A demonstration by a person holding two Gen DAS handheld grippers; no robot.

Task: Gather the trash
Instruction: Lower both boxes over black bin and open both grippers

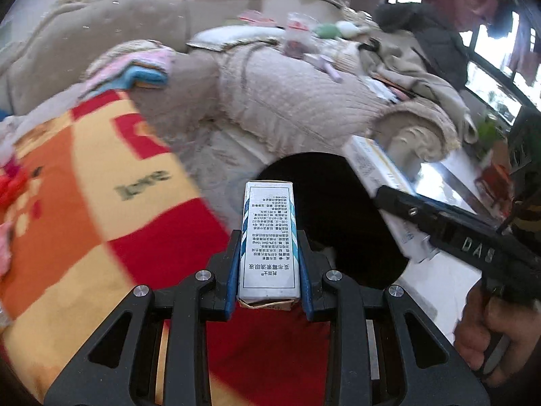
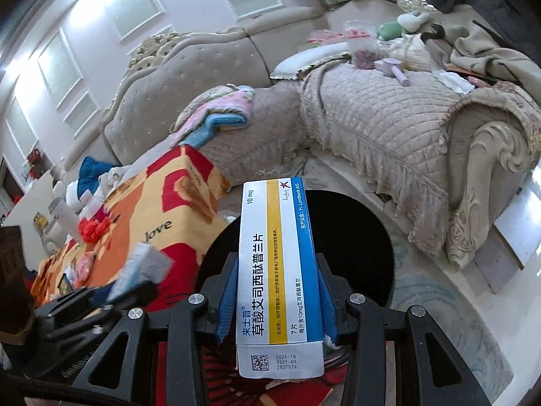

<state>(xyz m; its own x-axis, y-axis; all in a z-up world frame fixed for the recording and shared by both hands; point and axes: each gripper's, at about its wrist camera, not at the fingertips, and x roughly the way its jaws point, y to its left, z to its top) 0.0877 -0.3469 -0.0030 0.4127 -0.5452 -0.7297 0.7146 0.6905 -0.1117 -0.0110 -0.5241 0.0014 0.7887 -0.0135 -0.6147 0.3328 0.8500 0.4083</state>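
My left gripper [image 1: 268, 247] is shut on a small white box with blue edges and black print [image 1: 268, 237]. Its far end reaches over the rim of a round black bin [image 1: 338, 209] on the floor. In the left wrist view the right gripper [image 1: 382, 191] comes in from the right, carrying a larger white box [image 1: 375, 172] beside the bin. My right gripper [image 2: 275, 267] is shut on that white medicine box with a yellow stripe and blue band [image 2: 277, 270], held above the black bin [image 2: 355, 237]. The left gripper [image 2: 142, 270] with its small box [image 2: 143, 267] shows blurred at the lower left.
A table under a red, orange and yellow cloth [image 2: 162, 203] stands left of the bin, with bottles and small items [image 2: 74, 216] on it. A beige sofa with a quilted cover [image 2: 372, 118] curves behind, strewn with clothes and clutter. A hand [image 1: 490, 331] holds the right gripper's handle.
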